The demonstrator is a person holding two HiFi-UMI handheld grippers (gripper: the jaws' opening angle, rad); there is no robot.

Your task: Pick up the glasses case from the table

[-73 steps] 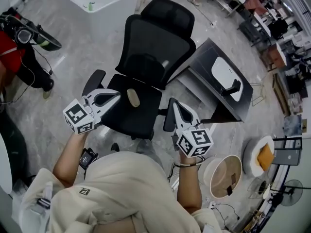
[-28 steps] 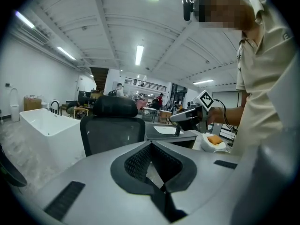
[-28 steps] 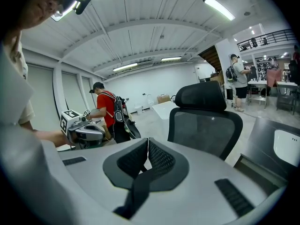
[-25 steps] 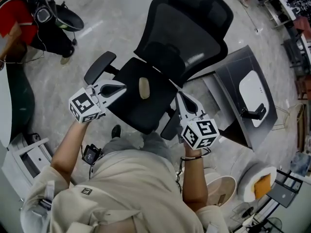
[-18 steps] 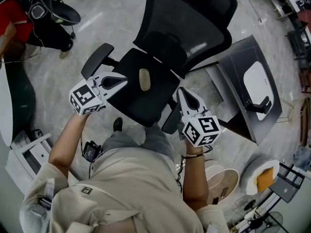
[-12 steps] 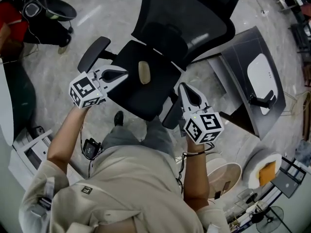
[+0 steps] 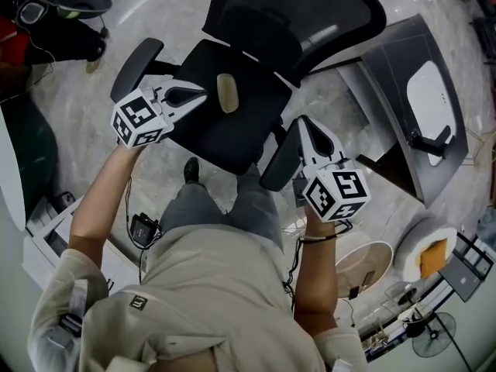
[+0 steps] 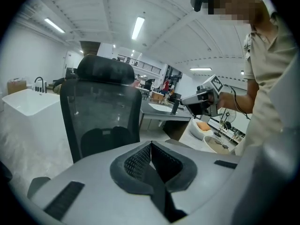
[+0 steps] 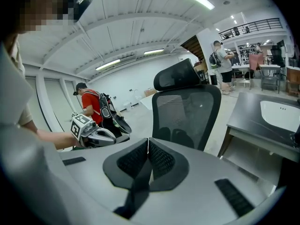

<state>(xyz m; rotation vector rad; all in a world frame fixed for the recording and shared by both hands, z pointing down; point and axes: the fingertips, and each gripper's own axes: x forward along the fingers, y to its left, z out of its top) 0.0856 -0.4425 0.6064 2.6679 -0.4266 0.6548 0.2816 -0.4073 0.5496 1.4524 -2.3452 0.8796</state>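
Observation:
The glasses case (image 7: 225, 93), a small beige oval, lies on the seat of a black office chair (image 7: 232, 134). My left gripper (image 7: 201, 94) is shut and empty; it points right, with its tips just left of the case and apart from it. My right gripper (image 7: 303, 122) is also shut and empty, and hangs by the chair's right armrest (image 7: 279, 161). The left gripper view shows shut jaws (image 8: 151, 144) before the chair back (image 8: 101, 111). Shut jaws (image 9: 148, 139) fill the right gripper view too. The case is hidden in both gripper views.
A grey desk (image 7: 387, 60) with a white panel (image 7: 430, 95) stands right of the chair. A round bin (image 7: 360, 266) and a basket (image 7: 430, 254) sit on the floor at lower right. A person in red (image 9: 89, 104) with bags stands to the left.
Both grippers have sunk toward the chair seat. The left tips have come closer to the case. Both pairs of jaws stayed shut.

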